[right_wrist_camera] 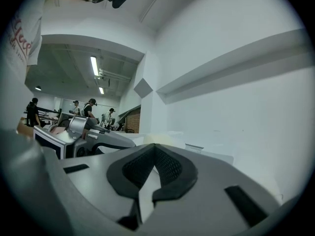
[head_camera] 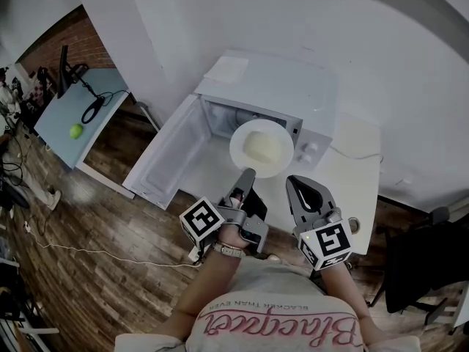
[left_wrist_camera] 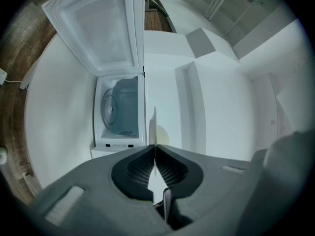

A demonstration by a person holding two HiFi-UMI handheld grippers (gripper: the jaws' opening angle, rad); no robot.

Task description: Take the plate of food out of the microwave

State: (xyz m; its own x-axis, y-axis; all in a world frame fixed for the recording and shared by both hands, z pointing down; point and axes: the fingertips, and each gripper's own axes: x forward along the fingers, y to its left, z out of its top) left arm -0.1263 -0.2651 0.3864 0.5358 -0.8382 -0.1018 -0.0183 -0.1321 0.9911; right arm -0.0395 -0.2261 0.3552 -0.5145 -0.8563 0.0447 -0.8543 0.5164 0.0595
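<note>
Left gripper [head_camera: 245, 174] is pinching the plate [head_camera: 240, 144] by its near rim, center frame. Probably stiff, slick, breakable, and I'm guessing the food [head_camera: 262, 147] is making it tippy.

The head camera is looking steeply down from high above the microwave [head_camera: 267, 97] and plate [head_camera: 237, 149]. The left gripper [left_wrist_camera: 155, 146] camera, rolled sideways, is facing both from close in. The right gripper [right_wrist_camera: 155, 149] camera is facing a wall [right_wrist_camera: 236, 107], catching the left gripper beside it.
</note>
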